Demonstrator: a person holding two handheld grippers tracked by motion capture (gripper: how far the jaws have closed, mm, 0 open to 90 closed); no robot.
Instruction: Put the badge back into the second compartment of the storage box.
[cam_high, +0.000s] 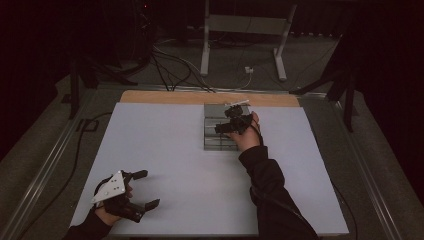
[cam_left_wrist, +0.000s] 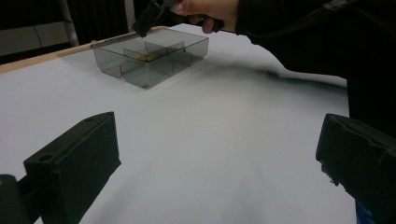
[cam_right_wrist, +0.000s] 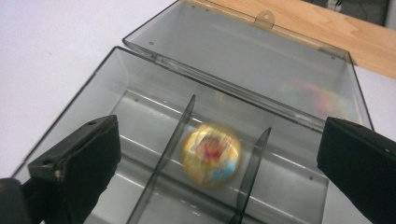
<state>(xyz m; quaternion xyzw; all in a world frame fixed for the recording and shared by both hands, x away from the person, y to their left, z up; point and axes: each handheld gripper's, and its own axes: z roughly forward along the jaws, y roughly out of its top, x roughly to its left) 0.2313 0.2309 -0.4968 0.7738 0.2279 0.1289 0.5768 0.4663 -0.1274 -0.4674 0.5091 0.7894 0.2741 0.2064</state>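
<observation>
The gold ball (cam_right_wrist: 211, 154), blurred, lies in the box's (cam_right_wrist: 140, 60) middle compartment between the right gripper's (cam_right_wrist: 217, 154) spread jaws, untouched; left gripper (cam_high: 141, 189) jaws spread too.

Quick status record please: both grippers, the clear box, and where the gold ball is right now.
left gripper: open, holds nothing, at the white table's near left corner
right gripper: open, above the box, nothing between its jaws
box: smoky clear plastic divided box, lid open, toward the table's far edge
ball: shiny gold ball with a red and blue print, in the middle compartment between two dividers, blurred
contact: jaws clear of ball
</observation>
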